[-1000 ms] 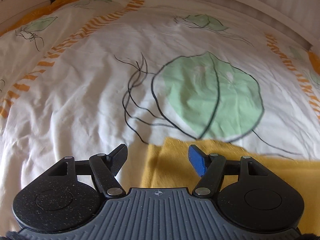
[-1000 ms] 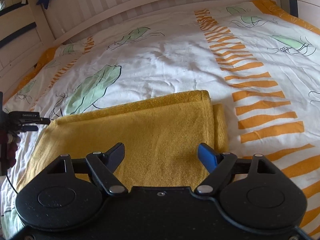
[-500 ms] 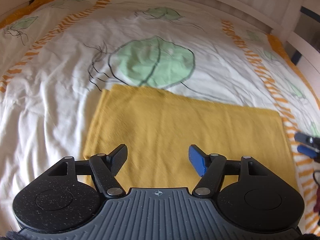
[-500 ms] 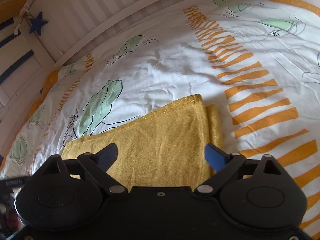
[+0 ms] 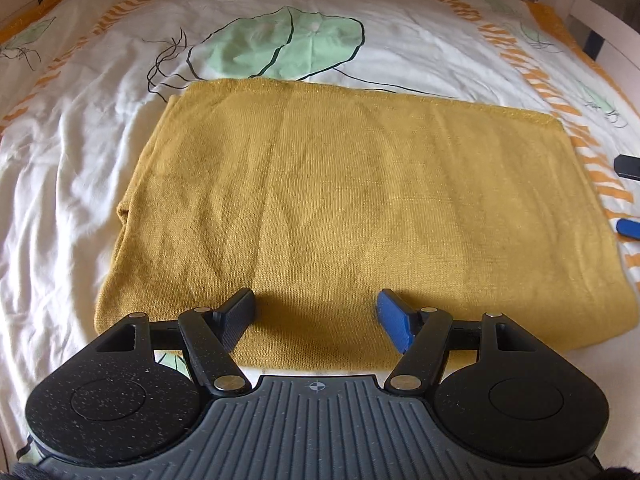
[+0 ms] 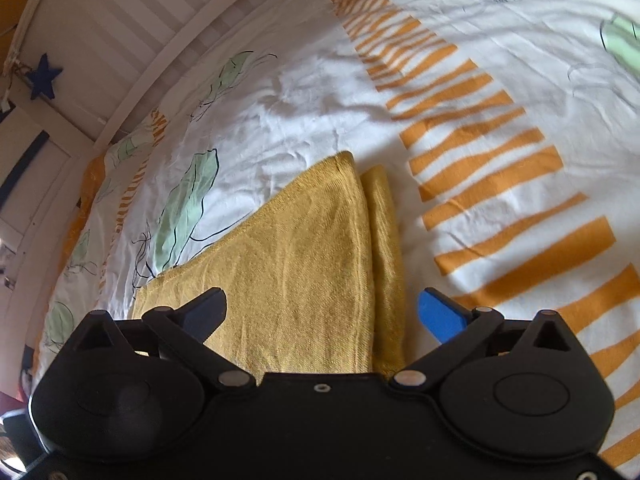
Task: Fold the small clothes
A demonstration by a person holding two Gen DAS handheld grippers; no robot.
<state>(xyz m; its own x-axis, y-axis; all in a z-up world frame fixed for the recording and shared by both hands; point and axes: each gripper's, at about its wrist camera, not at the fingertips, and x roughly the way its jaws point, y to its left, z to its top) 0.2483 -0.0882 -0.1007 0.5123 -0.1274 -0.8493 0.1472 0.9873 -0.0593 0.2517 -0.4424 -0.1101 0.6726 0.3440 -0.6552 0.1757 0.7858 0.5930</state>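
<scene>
A mustard-yellow knit garment lies folded into a flat rectangle on the bed. My left gripper is open and empty, hovering over its near edge. In the right wrist view the garment shows its right end, with a narrow folded strip beside the main panel. My right gripper is open and empty above that end. Its fingertips show at the right edge of the left wrist view, beside the garment.
The bed cover is white with green leaf prints and orange stripes. A white slatted bed rail runs along the far side, with a blue star hanging on it.
My left gripper has pulled back and tilted down, so the whole garment shows. My right gripper has rolled to one side and moved closer over the garment's right end. Both stayed open.
</scene>
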